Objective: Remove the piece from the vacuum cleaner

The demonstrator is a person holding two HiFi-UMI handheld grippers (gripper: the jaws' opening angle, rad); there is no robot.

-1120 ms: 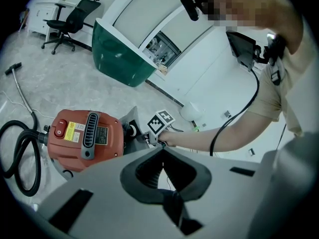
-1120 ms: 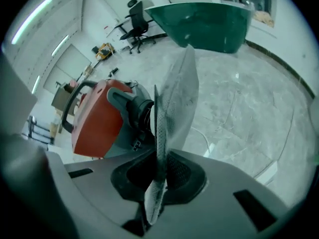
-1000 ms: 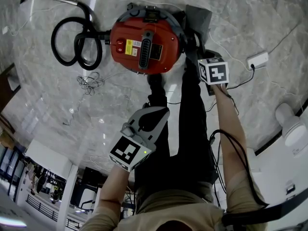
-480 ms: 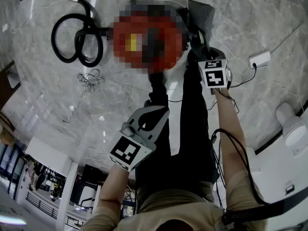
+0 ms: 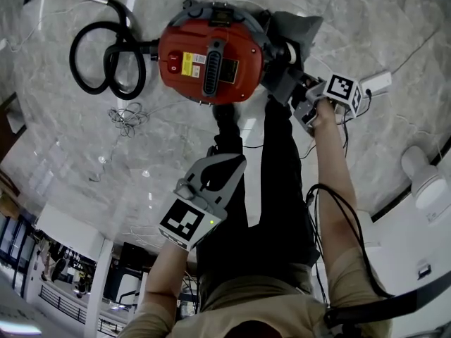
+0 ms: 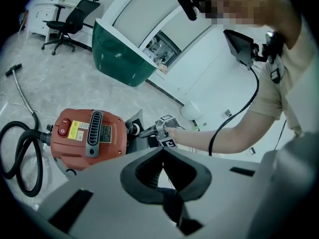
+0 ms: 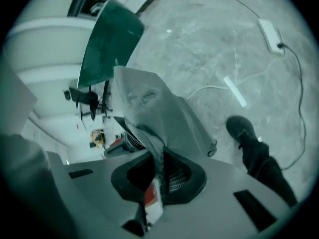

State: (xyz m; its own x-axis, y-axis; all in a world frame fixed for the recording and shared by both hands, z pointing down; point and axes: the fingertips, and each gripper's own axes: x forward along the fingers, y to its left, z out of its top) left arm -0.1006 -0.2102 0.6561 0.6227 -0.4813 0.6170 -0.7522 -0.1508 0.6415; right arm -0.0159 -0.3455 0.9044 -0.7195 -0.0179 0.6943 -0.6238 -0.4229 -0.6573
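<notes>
A red vacuum cleaner (image 5: pixel 211 51) stands on the marble floor, its black hose (image 5: pixel 106 55) coiled at its left. At its right side sits a grey piece (image 5: pixel 294 30), still against the machine's body. My right gripper (image 5: pixel 287 83) is shut on that piece's thin edge; in the right gripper view the grey piece (image 7: pixel 159 113) runs down between the closed jaws of the right gripper (image 7: pixel 158 156). My left gripper (image 5: pixel 227 162) hangs nearer me, above my legs, shut and holding nothing. In the left gripper view the left gripper (image 6: pixel 163 156) faces the vacuum cleaner (image 6: pixel 87 133).
My legs and a dark shoe (image 5: pixel 227 118) stand just below the vacuum. A white power strip (image 5: pixel 377 83) with its cable lies at the right, and a loose bundle of thin wire (image 5: pixel 127 118) at the left. A green partition (image 6: pixel 124 59) stands behind.
My right gripper has rolled over, its marker cube swinging out to the right, and the grey piece has tipped with it. The left gripper has stayed still.
</notes>
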